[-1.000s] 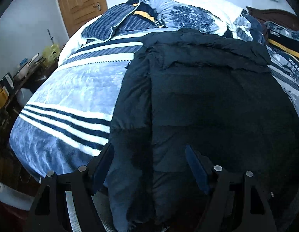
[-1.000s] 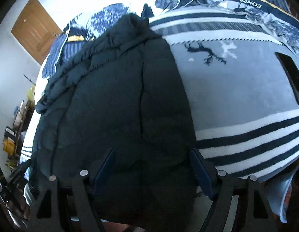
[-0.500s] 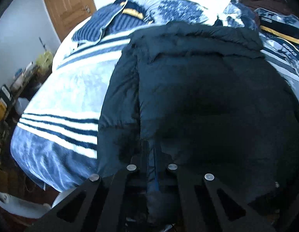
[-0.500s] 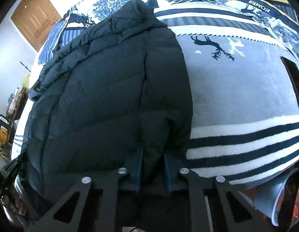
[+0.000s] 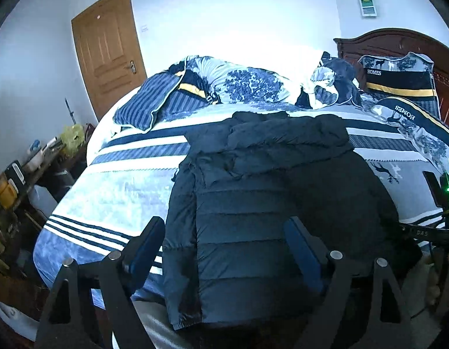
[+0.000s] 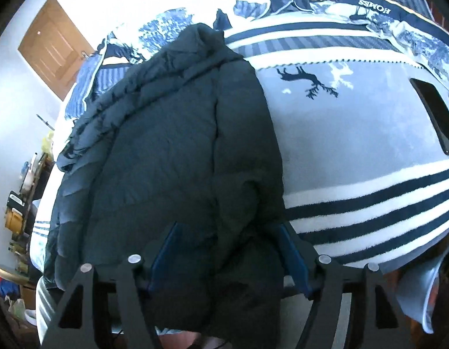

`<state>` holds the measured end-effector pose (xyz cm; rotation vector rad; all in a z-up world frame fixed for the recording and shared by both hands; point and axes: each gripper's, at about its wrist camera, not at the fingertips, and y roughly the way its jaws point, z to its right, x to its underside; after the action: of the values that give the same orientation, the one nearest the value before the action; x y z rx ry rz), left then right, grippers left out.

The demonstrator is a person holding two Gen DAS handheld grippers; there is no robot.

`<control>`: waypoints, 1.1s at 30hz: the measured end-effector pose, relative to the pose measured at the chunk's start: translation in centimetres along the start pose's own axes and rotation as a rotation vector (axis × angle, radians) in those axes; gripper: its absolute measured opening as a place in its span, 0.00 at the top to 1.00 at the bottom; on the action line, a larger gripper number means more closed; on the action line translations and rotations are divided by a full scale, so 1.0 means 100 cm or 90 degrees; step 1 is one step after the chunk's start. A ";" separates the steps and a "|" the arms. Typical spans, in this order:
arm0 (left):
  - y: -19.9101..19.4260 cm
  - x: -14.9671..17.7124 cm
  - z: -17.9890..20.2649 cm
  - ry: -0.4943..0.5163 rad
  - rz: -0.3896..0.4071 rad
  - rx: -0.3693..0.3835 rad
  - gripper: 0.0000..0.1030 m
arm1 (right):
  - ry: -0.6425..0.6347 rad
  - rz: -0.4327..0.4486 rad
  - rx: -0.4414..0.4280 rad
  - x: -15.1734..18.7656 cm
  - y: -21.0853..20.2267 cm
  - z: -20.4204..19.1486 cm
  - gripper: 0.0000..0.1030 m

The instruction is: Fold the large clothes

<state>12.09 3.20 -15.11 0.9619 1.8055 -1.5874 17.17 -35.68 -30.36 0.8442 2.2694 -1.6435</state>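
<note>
While both hand-held grippers (image 5: 224, 244) (image 6: 227, 250) have just released, the jacket's (image 5: 253, 203) near hem stays hidden.

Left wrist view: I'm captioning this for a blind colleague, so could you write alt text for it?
A dark puffer jacket lies on a blue-and-white striped bedspread, its hem at the near edge of the bed. The left tool hangs open above that hem, gripping nothing. Behind are pillows, a wooden headboard and a door.
</note>
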 end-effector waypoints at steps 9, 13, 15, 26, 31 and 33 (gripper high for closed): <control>-0.010 0.014 0.022 0.035 -0.016 0.014 0.17 | 0.016 0.042 -0.028 0.016 -0.033 0.000 0.30; 0.003 0.019 0.024 0.035 -0.040 0.025 0.17 | 0.017 0.036 -0.046 0.017 -0.037 0.001 0.30; 0.014 0.023 0.022 0.028 -0.057 0.043 0.17 | 0.014 0.029 -0.047 0.016 -0.034 0.000 0.30; 0.098 0.037 -0.031 -0.011 -0.129 0.157 0.17 | -0.033 -0.023 -0.030 -0.005 0.007 -0.008 0.30; 0.125 0.039 -0.066 -0.029 -0.137 0.140 0.17 | -0.049 -0.044 -0.026 -0.004 0.018 -0.012 0.30; 0.129 0.040 -0.074 -0.042 -0.132 0.154 0.17 | -0.053 -0.046 -0.022 -0.004 0.020 -0.013 0.30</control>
<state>20.40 11.74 -24.82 0.8369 1.7419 -1.9775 18.78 -34.21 -31.32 0.6814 2.2892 -1.6321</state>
